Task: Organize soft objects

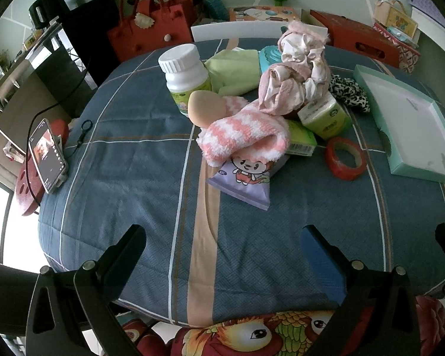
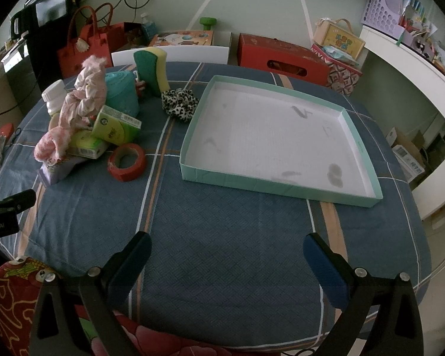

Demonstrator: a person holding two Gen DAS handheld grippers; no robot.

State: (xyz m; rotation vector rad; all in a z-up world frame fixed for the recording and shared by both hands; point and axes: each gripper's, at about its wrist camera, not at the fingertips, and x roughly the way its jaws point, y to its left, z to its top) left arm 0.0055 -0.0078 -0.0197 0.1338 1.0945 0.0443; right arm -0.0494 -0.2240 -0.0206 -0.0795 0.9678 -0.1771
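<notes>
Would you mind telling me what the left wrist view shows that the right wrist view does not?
Only the left wrist view shows the beige egg-shaped sponge and the cartoon face on the purple packet. Only the right wrist view shows the upright yellow-green sponge and the whole empty inside of the mint tray. Both show the striped fluffy sock, leopard scrunchie, red tape roll and white bottle. The left gripper and right gripper are open, holding nothing.

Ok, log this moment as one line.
left hand-held gripper open, empty | right hand-held gripper open, empty | tray empty | striped sock on pile
</notes>
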